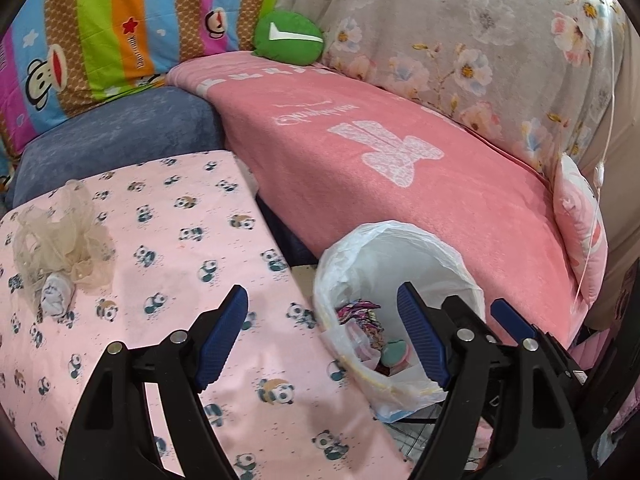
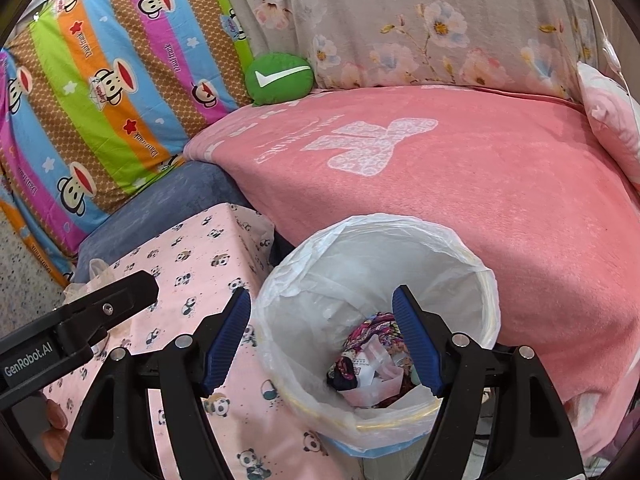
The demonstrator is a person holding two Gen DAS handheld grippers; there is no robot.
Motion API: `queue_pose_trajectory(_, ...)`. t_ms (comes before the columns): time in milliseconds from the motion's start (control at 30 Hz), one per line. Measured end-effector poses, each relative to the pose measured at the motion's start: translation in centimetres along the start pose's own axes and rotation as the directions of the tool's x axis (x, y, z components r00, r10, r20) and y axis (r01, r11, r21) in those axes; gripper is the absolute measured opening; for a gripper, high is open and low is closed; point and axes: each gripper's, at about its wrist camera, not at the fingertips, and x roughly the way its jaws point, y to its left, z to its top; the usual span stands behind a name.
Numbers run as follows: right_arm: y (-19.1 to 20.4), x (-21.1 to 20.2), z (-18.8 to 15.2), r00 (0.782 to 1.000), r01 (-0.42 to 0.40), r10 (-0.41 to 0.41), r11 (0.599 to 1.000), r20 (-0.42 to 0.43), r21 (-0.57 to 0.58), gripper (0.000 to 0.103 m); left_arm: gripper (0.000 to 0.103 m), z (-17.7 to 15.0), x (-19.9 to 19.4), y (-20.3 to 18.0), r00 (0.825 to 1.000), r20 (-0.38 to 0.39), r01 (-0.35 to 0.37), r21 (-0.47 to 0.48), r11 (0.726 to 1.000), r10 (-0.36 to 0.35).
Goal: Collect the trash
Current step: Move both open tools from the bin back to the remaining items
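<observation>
Both tongs (image 1: pixel 320 336) (image 2: pixel 322 338) agape, empty — crinkly plastic-lined round bin (image 2: pixel 490 280), gauzy wad (image 1: pixel 60 236).

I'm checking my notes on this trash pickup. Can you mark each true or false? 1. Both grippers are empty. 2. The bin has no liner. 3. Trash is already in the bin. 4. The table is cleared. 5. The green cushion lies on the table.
1. True: the left gripper and right gripper are open, holding nothing.
2. False: the bin has a white plastic liner.
3. True: wrappers lie inside.
4. False: a crumpled clear bag is on the table.
5. False: the green cushion sits on the sofa.
</observation>
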Motion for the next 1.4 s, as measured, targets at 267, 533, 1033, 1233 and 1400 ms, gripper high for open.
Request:
queue_pose_trajectory(267, 4.0, 0.2, -0.7, 0.999, -0.037, 0.036, 0.998, -0.018, -0.054, 0.071, 0.08, -0.5, -1.7, 5.2, 0.998, 0.019, -0.061, -0.082, 0.995, 0.063)
queue_pose_trajectory(533, 8.9, 1.2, -1.6, 0.995, -0.086, 0.081, 0.991, -0.056, -0.103, 0.071, 0.083, -1.4, -3.1, 11.4, 0.992, 0.019, -0.119, -0.174, 0.978, 0.124)
queue_pose_trajectory(1033, 21.7, 4.8, -4.7, 0.968, -0.232, 0.198, 0.94, -0.154, -0.251, 0.071, 0.084, -3.8, -5.4, 24.3, 0.966, -0.011, -0.247, -0.337, 0.909, 0.258)
queue_pose_trajectory(1233, 26.7, 7.7, -5.7, 0.952, -0.286, 0.237, 0.918, -0.196, -0.275, 0.071, 0.084, -5.0, -5.7, 29.1, 0.956, -0.036, -0.28, -0.39, 0.877, 0.29)
queue_pose_trajectory(1400, 30.3, 10.3, -6.6, 0.938, -0.319, 0.255, 0.901, -0.236, -0.295, 0.071, 0.084, -5.9, -5.3, 32.5, 0.95, -0.062, -0.302, -0.429, 0.851, 0.306)
